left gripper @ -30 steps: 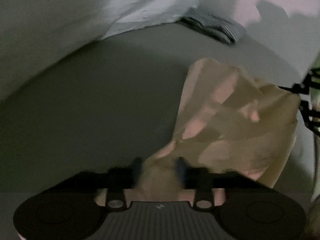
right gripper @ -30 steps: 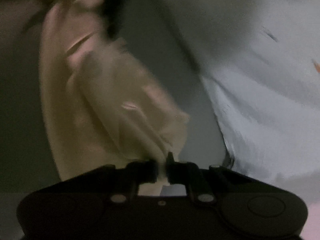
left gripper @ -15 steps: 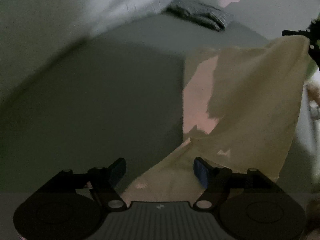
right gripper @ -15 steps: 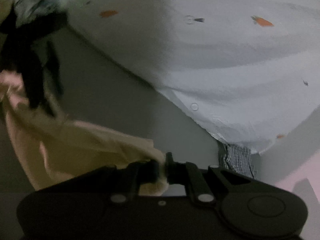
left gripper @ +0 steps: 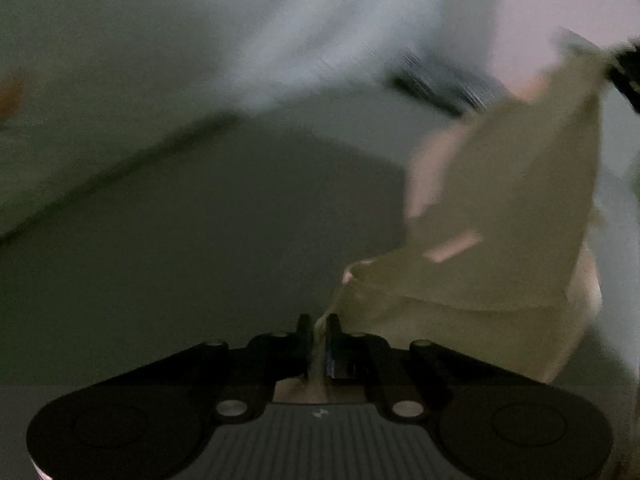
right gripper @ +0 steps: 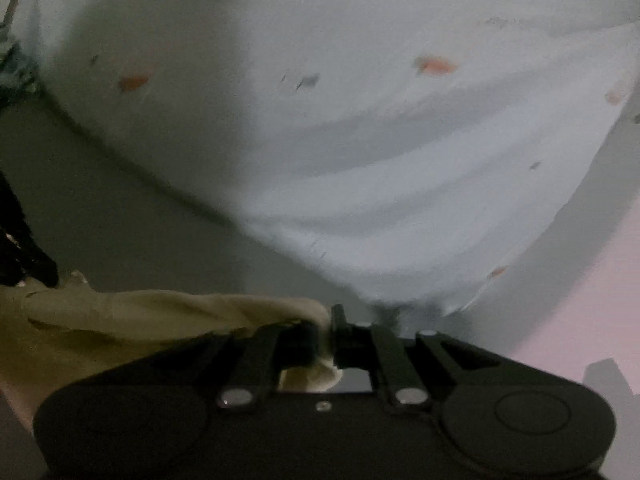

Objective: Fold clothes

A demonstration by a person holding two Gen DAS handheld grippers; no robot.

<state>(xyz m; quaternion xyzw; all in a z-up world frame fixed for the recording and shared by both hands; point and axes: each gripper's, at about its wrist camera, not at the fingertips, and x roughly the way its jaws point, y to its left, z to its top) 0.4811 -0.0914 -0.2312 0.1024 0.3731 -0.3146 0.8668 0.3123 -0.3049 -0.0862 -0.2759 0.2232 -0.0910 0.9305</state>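
Grey bedding (left gripper: 192, 248) spreads wide and bare to the left in the left wrist view, and that is the room I'd use for laying the garment down. I have the left gripper (left gripper: 318, 330) pinched tight on one edge of the beige garment (left gripper: 512, 216), and the right gripper (right gripper: 326, 326) likewise clamped on a bunched edge of it (right gripper: 160, 312); the cloth hangs between them, off the surface. Both bites look thin, right at the hem, so a sharp tug apart could pull an edge free, I think. The lower fold sags and may crumple under itself on landing. A white printed quilt (right gripper: 360, 140) crowds the far side, with a dark striped cloth (left gripper: 440, 88) near it, both blurred; I'd stay short of them.
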